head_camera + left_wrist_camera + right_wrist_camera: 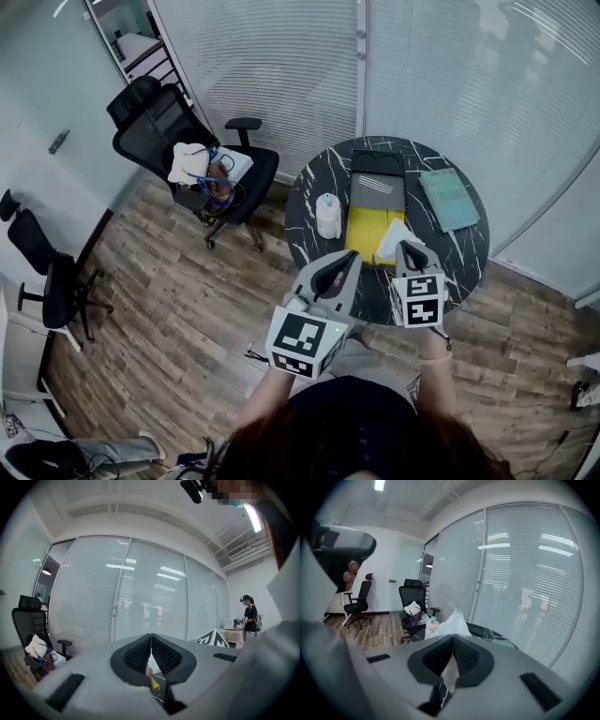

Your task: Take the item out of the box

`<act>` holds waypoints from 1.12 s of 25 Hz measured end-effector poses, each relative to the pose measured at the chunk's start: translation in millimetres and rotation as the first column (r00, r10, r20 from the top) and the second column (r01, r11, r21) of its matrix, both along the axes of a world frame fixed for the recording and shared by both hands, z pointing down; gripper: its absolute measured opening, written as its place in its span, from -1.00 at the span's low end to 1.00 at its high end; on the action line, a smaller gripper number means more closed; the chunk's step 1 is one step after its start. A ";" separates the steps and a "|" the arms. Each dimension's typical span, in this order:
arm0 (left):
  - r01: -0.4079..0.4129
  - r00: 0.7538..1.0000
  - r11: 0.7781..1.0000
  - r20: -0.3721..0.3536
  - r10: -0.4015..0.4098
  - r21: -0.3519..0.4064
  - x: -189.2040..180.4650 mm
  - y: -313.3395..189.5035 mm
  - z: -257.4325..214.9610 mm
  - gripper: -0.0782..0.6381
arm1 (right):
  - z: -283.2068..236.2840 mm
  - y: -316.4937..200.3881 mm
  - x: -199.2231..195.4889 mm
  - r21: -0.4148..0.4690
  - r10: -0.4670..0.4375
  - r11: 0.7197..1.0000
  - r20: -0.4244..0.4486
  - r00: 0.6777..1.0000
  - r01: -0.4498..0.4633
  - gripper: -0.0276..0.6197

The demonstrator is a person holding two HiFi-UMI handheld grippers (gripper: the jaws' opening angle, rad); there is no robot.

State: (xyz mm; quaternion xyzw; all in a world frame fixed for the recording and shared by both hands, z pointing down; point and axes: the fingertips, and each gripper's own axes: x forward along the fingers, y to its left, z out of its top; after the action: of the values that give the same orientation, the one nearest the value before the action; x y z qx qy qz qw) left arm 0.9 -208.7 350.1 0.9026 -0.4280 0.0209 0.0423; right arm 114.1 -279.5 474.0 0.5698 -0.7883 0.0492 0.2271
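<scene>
Your left gripper [347, 262] and right gripper [411, 249] cover the near end of the yellow box [364, 230], so its inside there is hidden from you. In the right gripper view, the lower part of the clear bag [452, 623] disappears between the closed jaws. The far person [249, 617] is too small for you to tell what they hold.

Round black marble table [469, 251], right of centre. On it: white roll [328, 216] near its left edge, teal book [449, 198] on its right side. Black office chair [150, 117] left of the table, clothes [192, 161] piled on the seat. Second chair [45, 272] at far left. Wood floor [169, 319]. Blinds [281, 66] behind.
</scene>
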 end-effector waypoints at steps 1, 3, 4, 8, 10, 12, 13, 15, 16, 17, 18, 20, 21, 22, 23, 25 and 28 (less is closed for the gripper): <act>0.000 1.000 1.000 -0.001 0.000 0.001 -1.2 2.7 -0.3 -0.71 | -4.0 3.2 -0.4 0.011 0.003 1.000 0.004 1.000 -0.003 -0.84; 0.001 1.000 1.000 -0.002 -0.001 0.007 -3.8 8.6 -0.9 -0.71 | -10.9 10.0 -1.6 0.031 0.006 0.999 0.008 1.000 -0.006 -0.84; 0.002 1.000 1.000 -0.002 -0.002 0.008 -5.1 11.7 -1.0 -0.71 | -13.8 13.6 -2.3 0.040 0.007 0.999 0.010 1.000 -0.007 -0.84; 0.003 1.000 1.000 0.001 -0.003 0.017 -10.7 23.2 -2.9 -0.71 | -25.8 26.9 -6.5 0.067 0.009 0.998 0.018 1.000 -0.010 -0.84; 0.003 1.000 1.000 -0.001 -0.003 0.020 -12.9 28.3 -4.8 -0.71 | -31.9 33.0 -8.4 0.078 0.010 0.997 0.020 1.000 -0.011 -0.84; 0.002 1.000 1.000 -0.003 -0.002 0.023 -14.5 33.4 -6.2 -0.71 | -37.8 39.5 -10.4 0.091 0.009 0.996 0.020 1.000 -0.011 -0.84; 0.001 1.000 1.000 -0.003 -0.001 0.026 -15.2 36.1 -6.8 -0.71 | -40.7 42.8 -11.4 0.099 0.009 0.995 0.022 1.000 -0.011 -0.84; -0.002 1.000 1.000 -0.004 0.002 0.031 -16.4 41.9 -8.2 -0.71 | -46.3 49.2 -13.3 0.116 0.010 0.993 0.027 1.000 -0.013 -0.84; -0.004 1.000 0.999 -0.004 0.005 0.034 -17.3 44.9 -8.6 -0.71 | -48.8 52.4 -14.4 0.124 0.011 0.992 0.030 0.999 -0.015 -0.84; -0.006 1.000 0.999 -0.005 0.006 0.036 -18.4 47.7 -8.7 -0.71 | -50.8 55.4 -15.7 0.130 0.013 0.991 0.032 0.999 -0.017 -0.84; -0.006 1.000 0.999 -0.005 0.007 0.038 -19.9 50.3 -8.5 -0.71 | -52.5 58.3 -17.2 0.134 0.013 0.991 0.033 0.999 -0.018 -0.84; -0.006 1.000 0.999 -0.006 0.006 0.039 -23.5 54.8 -8.2 -0.71 | -55.3 63.5 -20.8 0.142 0.014 0.990 0.032 0.999 -0.018 -0.84; -0.006 1.000 0.999 -0.007 0.007 0.039 -25.2 57.0 -8.4 -0.71 | -57.0 66.0 -22.6 0.147 0.014 0.989 0.032 0.999 -0.019 -0.84; -0.007 1.000 0.999 -0.007 0.007 0.040 -26.8 59.4 -8.9 -0.71 | -59.0 68.8 -24.2 0.152 0.015 0.988 0.032 0.999 -0.019 -0.84; -0.009 1.000 0.999 -0.006 0.009 0.042 -28.1 61.8 -9.7 -0.71 | -60.9 71.7 -25.5 0.157 0.016 0.987 0.033 0.999 -0.021 -0.84; -0.012 1.000 0.999 -0.005 0.012 0.048 -30.5 66.1 -11.6 -0.71 | -65.1 77.3 -28.3 0.167 0.019 0.986 0.035 0.999 -0.025 -0.84; -0.015 1.000 0.998 -0.001 0.015 0.060 -34.1 72.3 -14.6 -0.71 | -72.9 86.3 -34.2 0.187 0.018 0.982 0.036 0.999 -0.024 -0.84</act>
State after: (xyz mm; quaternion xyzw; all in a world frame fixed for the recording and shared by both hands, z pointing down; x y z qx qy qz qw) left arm -33.2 -136.4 335.5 0.9067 -0.4214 0.0077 0.0153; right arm 79.9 -193.2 401.1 0.5960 -0.7871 -0.0132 0.1584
